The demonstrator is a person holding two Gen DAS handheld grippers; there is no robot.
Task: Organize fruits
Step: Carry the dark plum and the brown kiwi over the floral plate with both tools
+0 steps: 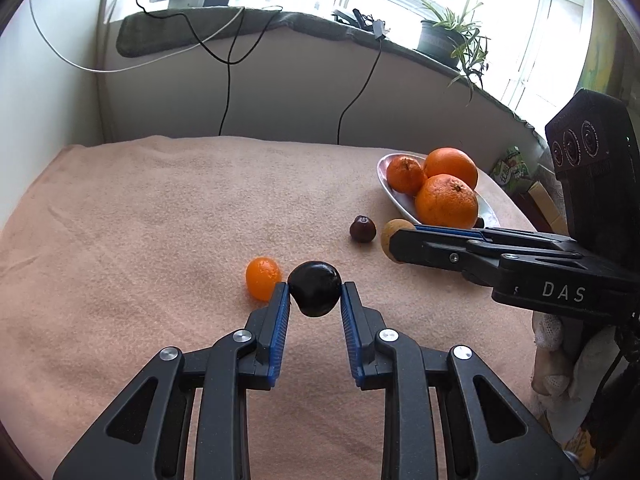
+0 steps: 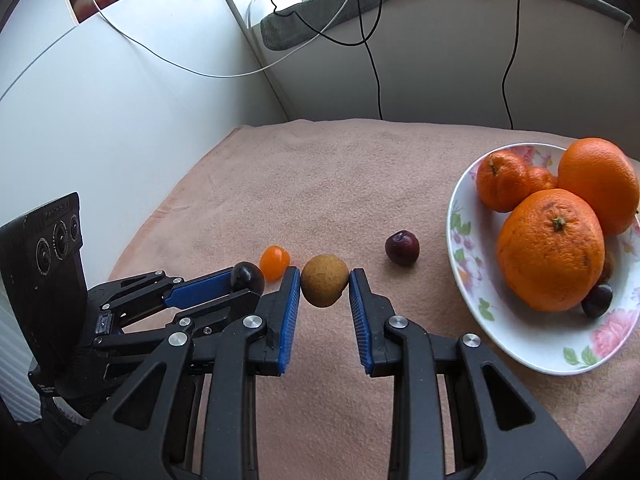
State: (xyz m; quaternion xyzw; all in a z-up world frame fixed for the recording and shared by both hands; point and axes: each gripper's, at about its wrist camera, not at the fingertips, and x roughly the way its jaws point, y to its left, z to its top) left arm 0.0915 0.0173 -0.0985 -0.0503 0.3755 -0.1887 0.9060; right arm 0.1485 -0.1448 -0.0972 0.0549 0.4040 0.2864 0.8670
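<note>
1. Left gripper [image 1: 314, 286], one: its two blue pads are pressing on either side of a dark plum [image 1: 315, 288], which is sitting between the fingertips, so the jaws are nearly closed around it.
2. Small orange kumquat [image 1: 263, 283], one: it is lying on the pink towel [image 1: 160, 216] just left of the held plum.
3. Right gripper [image 2: 324, 285], one: its blue pads are clamping a brown round fruit [image 2: 324, 286] at the fingertips, the jaws narrowed to the fruit's width. In the left wrist view this gripper is reaching in from the right edge, with the brown fruit at its tip.
4. Loose dark cherry [image 2: 402, 248], one: it is resting on the towel between the brown fruit and the plate, apart from both.
5. Floral plate [image 2: 540, 352], one: it is sitting at the right of the towel and is holding three large oranges [image 2: 551, 250], a smaller orange fruit half hidden behind them, and one small dark fruit [image 2: 597, 300] near its front rim.
6. Potted plant [image 1: 448, 36], one: it is standing on the windowsill behind the table.
</note>
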